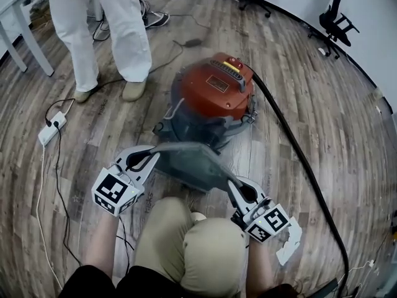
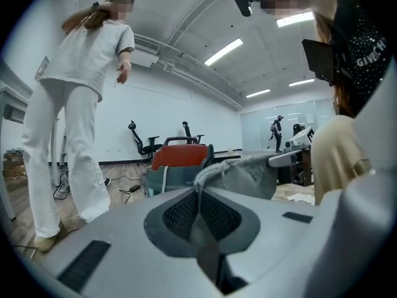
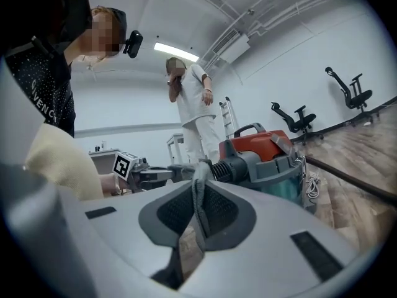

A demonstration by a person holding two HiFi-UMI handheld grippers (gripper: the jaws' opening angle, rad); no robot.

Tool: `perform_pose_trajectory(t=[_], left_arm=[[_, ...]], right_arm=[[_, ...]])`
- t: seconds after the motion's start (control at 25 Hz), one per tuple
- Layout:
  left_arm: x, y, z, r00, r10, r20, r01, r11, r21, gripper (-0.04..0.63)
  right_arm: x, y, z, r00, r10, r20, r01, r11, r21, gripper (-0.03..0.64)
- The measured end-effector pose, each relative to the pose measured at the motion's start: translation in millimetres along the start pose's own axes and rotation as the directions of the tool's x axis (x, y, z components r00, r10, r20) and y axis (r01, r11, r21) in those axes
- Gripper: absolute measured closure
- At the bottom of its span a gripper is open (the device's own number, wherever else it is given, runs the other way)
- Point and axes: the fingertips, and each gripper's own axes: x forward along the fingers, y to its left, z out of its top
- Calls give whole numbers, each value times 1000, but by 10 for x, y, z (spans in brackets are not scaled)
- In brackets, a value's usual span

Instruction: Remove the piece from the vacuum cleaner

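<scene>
— Where is the piece, reckoned from the vacuum cleaner (image 1: pixel 214 95)?

— The gray piece (image 1: pixel 192 163) sits right against the cleaner's near side, between it and the knees of the kneeling person. It stretches from one gripper across to the other.

— And the fingers?

— The left gripper (image 1: pixel 147 157) has its fingers closed on the piece's left end. In the left gripper view a thin gray edge is pinched between the pads. The right gripper (image 1: pixel 237 188) is clamped the same way on the right end, with a gray strip standing up between its pads.

— What else is round the cleaner?

— A black hose (image 1: pixel 298 160) leaves its right side and curves over the wooden floor (image 1: pixel 322 92) toward the near edge. Beyond the cleaner, to the left, stands a person in white trousers (image 1: pixel 99 30). A white power strip (image 1: pixel 53 128) lies on the floor well to the cleaner's left.
</scene>
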Motion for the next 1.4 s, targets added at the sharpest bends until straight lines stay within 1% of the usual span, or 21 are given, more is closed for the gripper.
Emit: perform_pose_trajectory(t=[0.12, 0.16, 0.44, 0.52, 0.56, 0.6, 0.64, 0.76, 0.8, 0.84, 0.88, 0.92, 0.96, 1.0, 1.08, 1.16, 1.2, 1.24, 1.28, 1.32, 1.4], left_arm=[[-54, -80, -18, 1000, 1, -22, 0, 999, 35, 574], [-68, -102, -19, 1000, 1, -25, 0, 999, 36, 574], [-159, -282, -47, 1000, -17, -13, 17, 1000, -7, 574], [-213, -290, -32, 1000, -11, 14, 11, 999, -46, 574], [-269, -267, -19, 999, -3, 37, 6, 997, -82, 574], [-331, -237, -9, 998, 2, 58, 4, 993, -118, 574], [-375, -213, -10, 998, 1, 68, 8, 990, -138, 574], [-325, -173, -63, 999, 4, 43, 0, 995, -101, 572], [-293, -157, -62, 999, 12, 48, -7, 994, -105, 572], [-274, -144, -35, 998, 15, 67, -7, 992, -127, 557], [-273, -135, 11, 995, 15, 96, 0, 988, -156, 499], [-285, -128, 62, 992, 15, 129, 8, 984, -180, 451], [-304, -121, 100, 988, 20, 153, 10, 981, -191, 436], [-322, -116, 110, 986, 26, 165, 6, 982, -187, 434], [-347, -135, 67, 987, 23, 159, 2, 988, -154, 436], [-368, -163, 3, 990, 16, 143, 4, 990, -140, 449], [-374, -171, -19, 990, 15, 138, 4, 990, -138, 545], [-373, -184, -33, 991, 11, 134, 8, 991, -136, 586], [-366, -202, -42, 992, 2, 130, 15, 991, -133, 586], [-353, -224, -46, 992, -7, 125, 23, 991, -128, 586], [-324, -262, -45, 993, -18, 117, 32, 992, -120, 586]], right_arm=[[9, 46, 3, 1000, 8, 1, -8, 1000, -7, 583], [5, 63, 0, 1000, 11, 0, -11, 1000, -9, 583], [-52, 176, -39, 999, 35, -11, -35, 999, -36, 584], [-101, 211, -39, 999, 52, -4, -52, 998, -35, 586], [-152, 221, -39, 998, 58, 8, -58, 998, -21, 588], [-211, 213, -44, 998, 55, 20, -55, 998, -3, 588], [-257, 183, -59, 999, 44, 25, -44, 999, 9, 588], [-211, 41, -126, 1000, -9, -6, 9, 1000, -13, 588], [-170, 2, -126, 1000, -26, -9, 26, 1000, -14, 588], [-140, -26, -110, 999, -40, -4, 40, 999, -8, 586], [-129, -44, -81, 999, -51, 10, 51, 999, 4, 561], [-141, -61, -44, 998, -61, 33, 61, 998, 18, 510], [-173, -86, -11, 995, -76, 58, 74, 997, 33, 463], [-214, -117, 6, 993, -91, 78, 87, 995, 45, 443], [-288, -148, -5, 991, -96, 89, 92, 994, 52, 442], [-317, -95, -15, 995, -49, 87, 45, 998, 52, 443], [-317, -59, -6, 995, -22, 92, 16, 998, 58, 445], [-313, -34, 5, 995, -4, 99, -2, 998, 67, 453], [-306, -26, 13, 995, 1, 105, -9, 997, 74, 491], [-299, -30, 14, 994, -2, 106, -6, 997, 77, 545], [-282, -39, 12, 995, -7, 102, -1, 997, 73, 592]])
